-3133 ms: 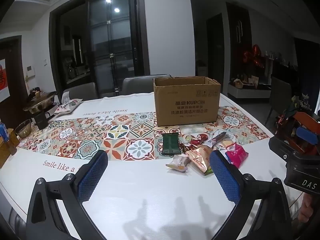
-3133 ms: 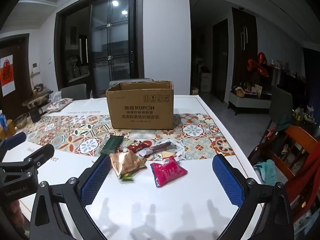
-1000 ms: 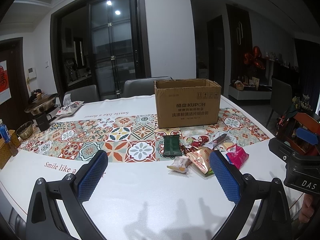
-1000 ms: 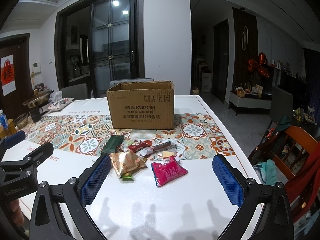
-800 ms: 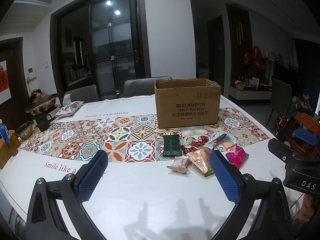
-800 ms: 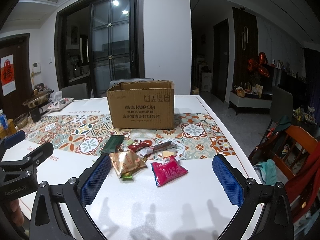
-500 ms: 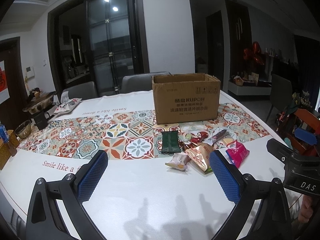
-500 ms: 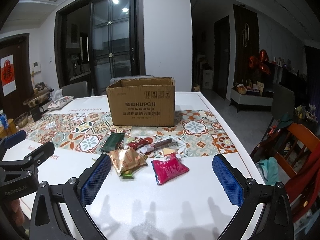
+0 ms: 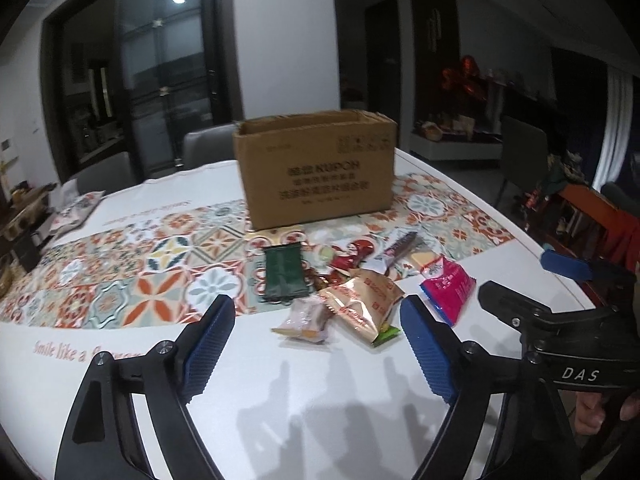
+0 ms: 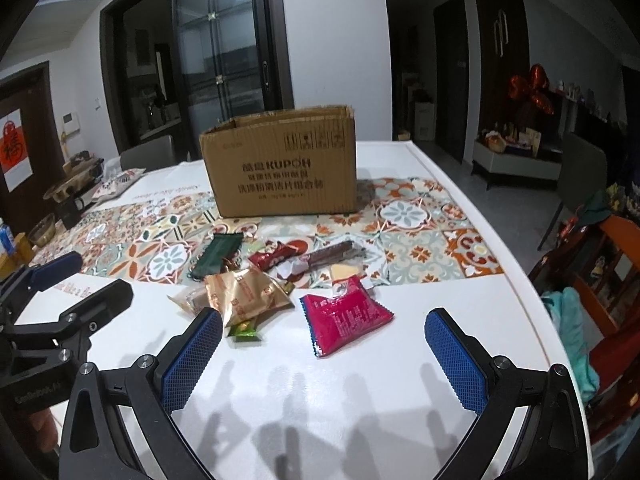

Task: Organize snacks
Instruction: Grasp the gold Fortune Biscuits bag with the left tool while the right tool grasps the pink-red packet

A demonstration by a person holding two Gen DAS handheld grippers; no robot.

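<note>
Surface: we record a white table (image 10: 360, 420) crossed by a patterned tile-print runner (image 10: 420, 236); red script on the white border reads "Smile like a", the rest hidden behind a finger in the left wrist view.

Room: dark glass doors (image 10: 224, 60) behind the table, grey chairs (image 9: 208, 148) at the far edge, red balloons (image 10: 532, 88) at a sideboard on the right.

Left gripper (image 9: 318, 344): we see its blue-padded fingers spread wide, holding nothing, hovering above the white tabletop just short of the snack pile.

Right gripper (image 10: 322, 356): fingers likewise wide apart and empty, above the table; the magenta packet (image 10: 344, 316) lies between and just beyond them. The other tool's body in the left wrist view carries the letters "DAS".

Task items: we list an open cardboard box (image 10: 280, 164) standing on the runner, printed "KUPOH" over Chinese lines we cannot read. In front of it, a loose cluster of snacks: a dark green packet (image 9: 284, 276), a copper-gold foil bag (image 10: 244, 292), a small pale wrapped cake (image 9: 306, 318), a red wrapper (image 10: 278, 254), a long brown stick pack (image 10: 332, 254). Print on these is too small to read.
</note>
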